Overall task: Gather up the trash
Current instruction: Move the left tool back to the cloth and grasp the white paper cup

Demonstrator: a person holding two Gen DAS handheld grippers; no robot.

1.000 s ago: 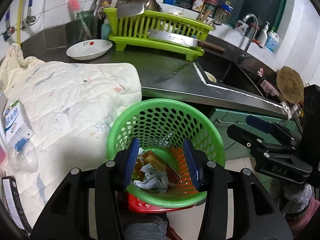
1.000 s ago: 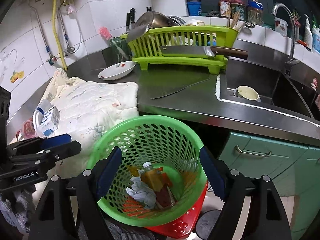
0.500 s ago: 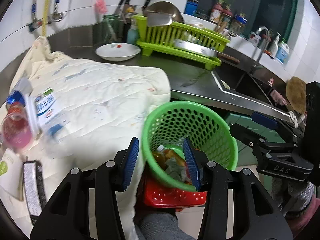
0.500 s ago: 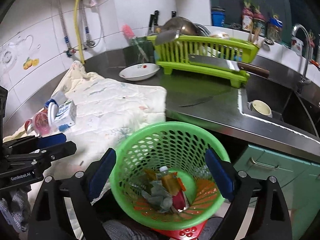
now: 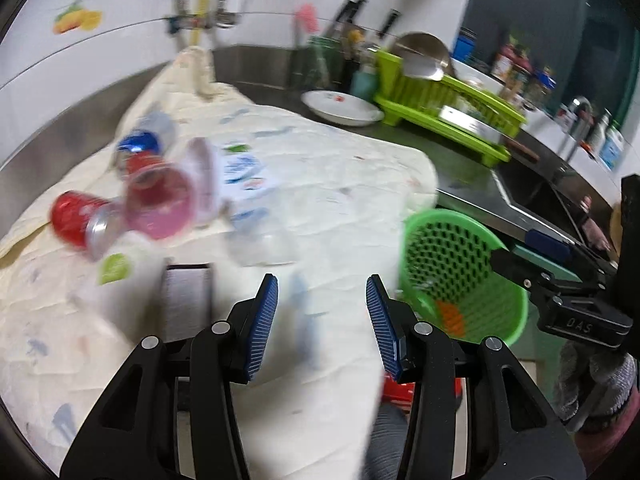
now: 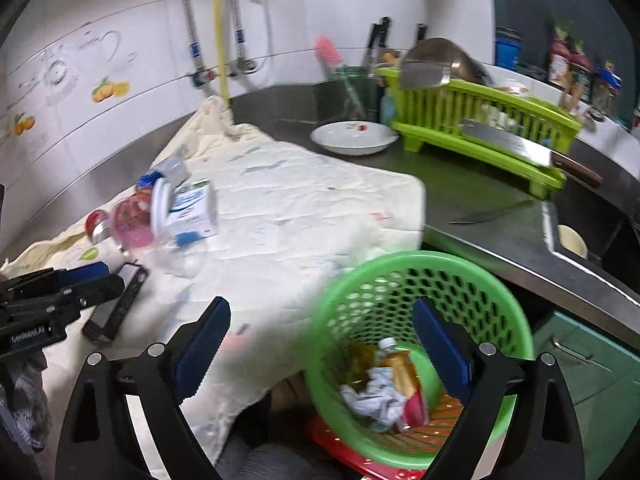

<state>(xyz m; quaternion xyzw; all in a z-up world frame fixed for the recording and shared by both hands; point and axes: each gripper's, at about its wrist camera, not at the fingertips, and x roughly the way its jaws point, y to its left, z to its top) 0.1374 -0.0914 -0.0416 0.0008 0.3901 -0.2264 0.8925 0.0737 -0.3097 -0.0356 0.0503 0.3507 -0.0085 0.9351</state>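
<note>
A green basket (image 6: 424,344) is seen below the front edge of the surface (image 6: 500,232), holding crumpled paper (image 6: 372,400) and a small bottle (image 6: 394,360). Uncollected trash lies on a cream cloth (image 5: 320,184) near the surface's left edge: a red can (image 5: 76,216), a pink cup (image 5: 160,204), a carton (image 6: 192,208) and a clear bottle (image 5: 260,240), all blurred. A dark flat device (image 6: 116,304) lies just beside them. A white dish (image 6: 352,136), green rack (image 6: 480,120) and knife (image 6: 488,212) occupy the rear. The cloth's middle is bare. The left hand-held gripper (image 5: 322,316) is held partly apart over the cloth, gripping nothing. The right hand-held gripper (image 6: 320,344) stands wide, empty, jaws straddling the basket's near rim.
</note>
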